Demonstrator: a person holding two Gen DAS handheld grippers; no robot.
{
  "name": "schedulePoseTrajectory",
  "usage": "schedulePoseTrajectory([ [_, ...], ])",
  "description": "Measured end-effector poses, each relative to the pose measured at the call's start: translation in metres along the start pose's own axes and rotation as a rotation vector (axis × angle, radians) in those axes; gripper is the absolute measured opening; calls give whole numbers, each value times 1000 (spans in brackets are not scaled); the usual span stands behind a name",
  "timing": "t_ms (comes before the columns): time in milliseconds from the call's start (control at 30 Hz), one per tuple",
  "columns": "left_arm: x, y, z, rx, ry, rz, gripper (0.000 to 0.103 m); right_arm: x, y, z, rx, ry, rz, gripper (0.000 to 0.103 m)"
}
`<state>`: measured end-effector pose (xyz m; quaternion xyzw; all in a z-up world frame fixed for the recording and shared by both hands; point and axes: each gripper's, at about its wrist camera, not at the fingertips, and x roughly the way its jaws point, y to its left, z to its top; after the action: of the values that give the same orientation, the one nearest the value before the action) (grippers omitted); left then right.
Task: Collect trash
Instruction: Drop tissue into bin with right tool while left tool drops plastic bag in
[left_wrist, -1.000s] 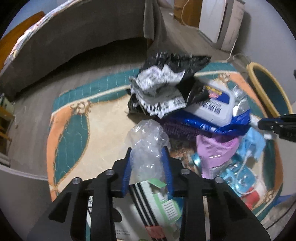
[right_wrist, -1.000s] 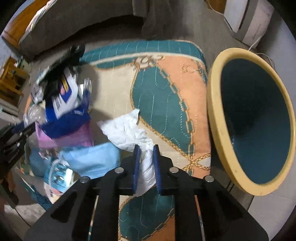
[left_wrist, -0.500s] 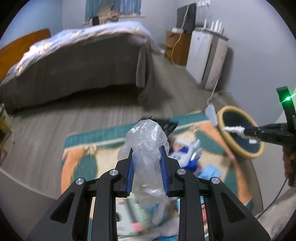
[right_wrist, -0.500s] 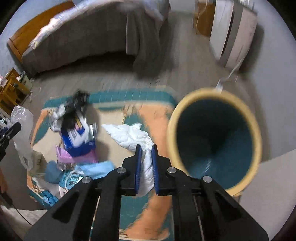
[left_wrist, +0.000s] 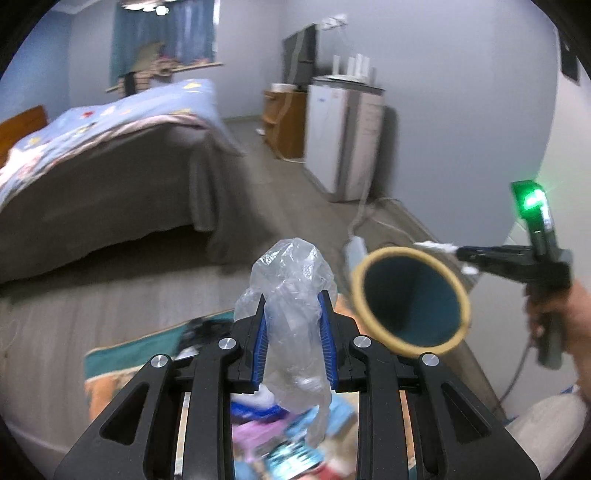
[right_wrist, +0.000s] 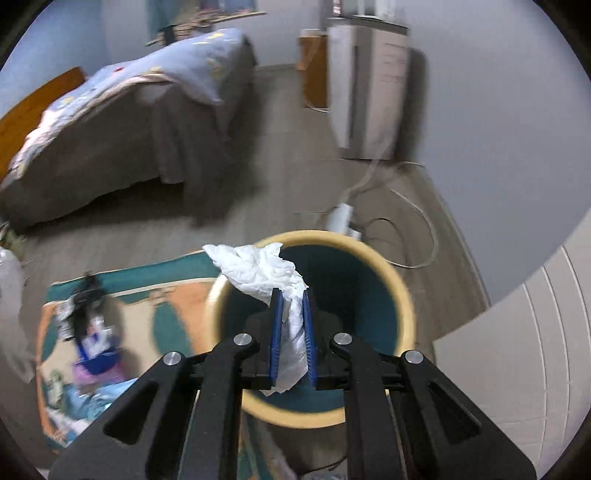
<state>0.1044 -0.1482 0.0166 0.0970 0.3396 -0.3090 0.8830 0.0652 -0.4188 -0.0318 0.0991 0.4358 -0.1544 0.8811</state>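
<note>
My left gripper (left_wrist: 293, 306) is shut on a crumpled clear plastic bag (left_wrist: 291, 295), held up in the air left of the bin. My right gripper (right_wrist: 291, 306) is shut on a crumpled white tissue (right_wrist: 258, 269), which hangs over the open mouth of the bin. The bin (right_wrist: 402, 295) is teal inside with a cream rim, and in the left wrist view the bin (left_wrist: 402, 251) shows to the right. There the right gripper (left_wrist: 460, 254) reaches over its far rim, held by a hand (left_wrist: 576, 325). A pile of wrappers and packets (right_wrist: 88, 339) lies on the rug.
A teal and orange rug (right_wrist: 173, 295) covers the floor beside the bin. A bed (left_wrist: 92, 173) stands at the back left, a white appliance (left_wrist: 343, 136) and a wooden cabinet (left_wrist: 284, 122) at the back wall. A power strip and cord (right_wrist: 343, 214) lie behind the bin.
Both grippers rose from the rug with their loads. The right one carried the tissue rightward to above the bin's mouth; the left one lifted the plastic bag clear of the pile.
</note>
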Motion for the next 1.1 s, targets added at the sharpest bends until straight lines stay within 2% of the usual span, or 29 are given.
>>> schedulePoseTrajectory([
  [267, 69, -61, 5, 77, 90, -106, 27, 32, -41, -19, 99, 31, -65, 11],
  [467, 117, -100, 6, 109, 149, -172, 27, 47, -57, -30, 144, 61, -59, 11],
  [633, 139, -122, 14, 119, 162, -196, 31, 54, -63, -36, 162, 75, -63, 12],
  [667, 141, -126, 18, 115, 158, -204, 37, 56, -66, -37, 167, 76, -62, 13],
  [700, 142, -128, 21, 113, 150, -203, 49, 57, -66, -37, 168, 77, -64, 14],
  [767, 138, -131, 26, 116, 121, -186, 67, 59, -65, -37, 165, 82, -70, 21],
  [867, 131, -128, 32, 106, 93, -188, 72, 59, -65, -38, 156, 83, -72, 25],
  [933, 129, -123, 32, 95, 84, -175, 76, 59, -65, -39, 154, 82, -73, 33],
  [1100, 108, -103, 26, 74, 55, -97, 90, 58, -64, -39, 155, 72, -62, 63],
])
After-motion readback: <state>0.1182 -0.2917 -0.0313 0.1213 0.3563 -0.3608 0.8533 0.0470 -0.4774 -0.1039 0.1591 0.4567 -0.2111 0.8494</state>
